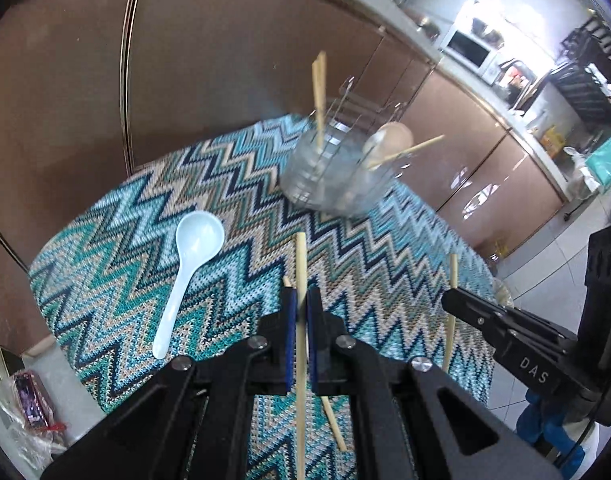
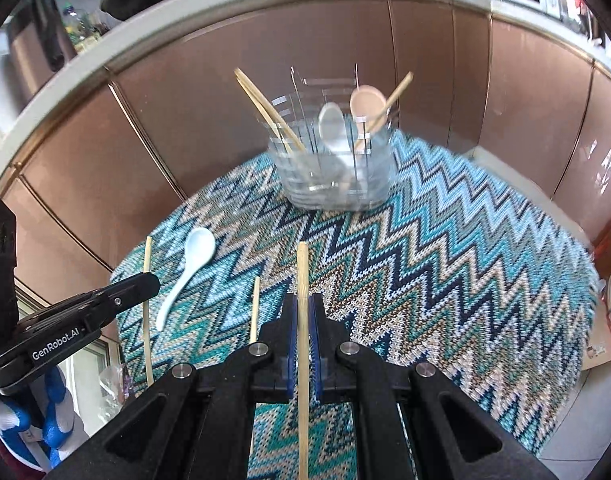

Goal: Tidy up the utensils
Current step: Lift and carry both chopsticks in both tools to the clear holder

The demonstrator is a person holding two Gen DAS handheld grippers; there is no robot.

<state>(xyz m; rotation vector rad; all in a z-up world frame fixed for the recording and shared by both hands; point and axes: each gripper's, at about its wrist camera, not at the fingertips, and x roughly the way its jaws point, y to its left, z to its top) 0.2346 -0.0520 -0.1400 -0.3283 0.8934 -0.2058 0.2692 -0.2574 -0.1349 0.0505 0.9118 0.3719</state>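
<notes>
My left gripper [image 1: 301, 300] is shut on a bamboo chopstick [image 1: 301, 264], held above the zigzag cloth. My right gripper [image 2: 302, 304] is shut on another chopstick [image 2: 303, 272]; it shows in the left wrist view [image 1: 451, 300] at the right. The left gripper shows in the right wrist view [image 2: 149, 280] at the left. A clear utensil holder [image 1: 333, 172] [image 2: 337, 168] stands at the far side with chopsticks and spoons in it. A pale blue spoon [image 1: 189, 264] [image 2: 187, 268] and a loose chopstick [image 1: 333, 420] [image 2: 255, 308] lie on the cloth.
The round table has a blue zigzag cloth [image 1: 145, 240] [image 2: 445, 260]. Brown cabinet fronts [image 1: 225, 60] [image 2: 185, 100] curve behind it. A kitchen counter with a microwave [image 1: 467, 46] is at the far right. Bags [image 1: 29, 404] lie on the floor at the left.
</notes>
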